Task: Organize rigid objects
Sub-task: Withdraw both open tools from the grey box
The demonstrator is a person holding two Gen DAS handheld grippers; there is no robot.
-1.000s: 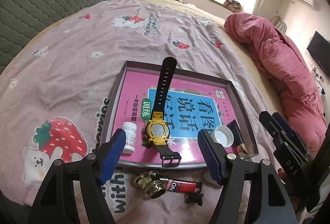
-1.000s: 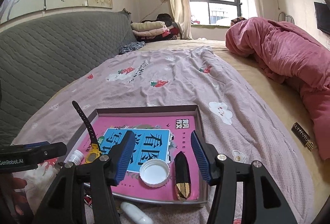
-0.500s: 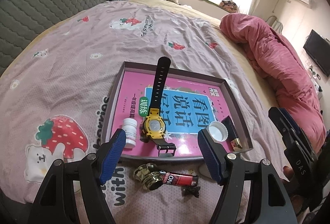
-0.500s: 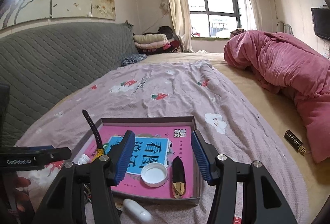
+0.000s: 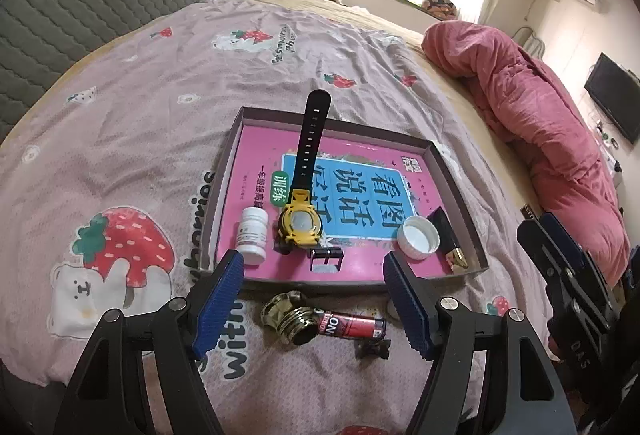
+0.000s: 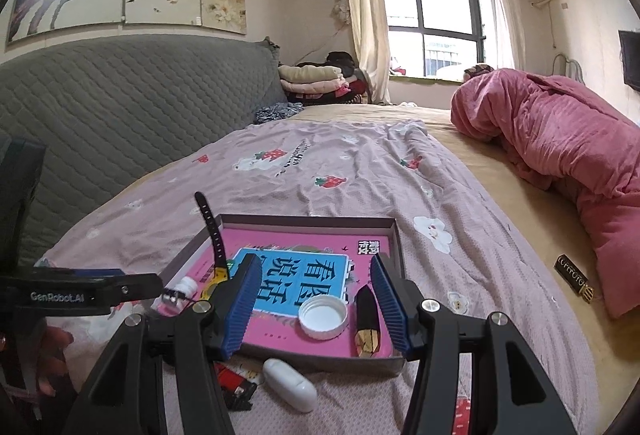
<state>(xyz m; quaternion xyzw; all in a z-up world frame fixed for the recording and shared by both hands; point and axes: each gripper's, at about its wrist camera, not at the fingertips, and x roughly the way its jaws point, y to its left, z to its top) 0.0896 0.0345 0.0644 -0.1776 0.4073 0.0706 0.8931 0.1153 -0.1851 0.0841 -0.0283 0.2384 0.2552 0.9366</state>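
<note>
A shallow grey box tray (image 5: 224,171) (image 6: 394,235) with a pink book in its bottom lies on the bed. In it are a yellow watch (image 5: 301,221), a white pill bottle (image 5: 252,235), a white cap (image 5: 418,237) (image 6: 323,321) and a black-and-gold lipstick (image 5: 448,239) (image 6: 367,327). In front of the tray lie a gold bottle top (image 5: 289,317), a red lighter (image 5: 352,325), a small black clip (image 5: 374,349) and a white capsule case (image 6: 289,383). My left gripper (image 5: 314,301) is open and empty above these. My right gripper (image 6: 316,305) is open and empty.
A pink duvet (image 5: 540,131) is heaped at the right. A grey padded headboard (image 6: 120,103) runs along the left. A small black-and-gold tag (image 6: 574,278) lies on the yellow sheet at the right. Folded clothes (image 6: 312,77) are stacked at the far end.
Both grippers have drawn back and up from the tray, so more of the bed and the loose items in front of the tray show. Both stay open and empty.
</note>
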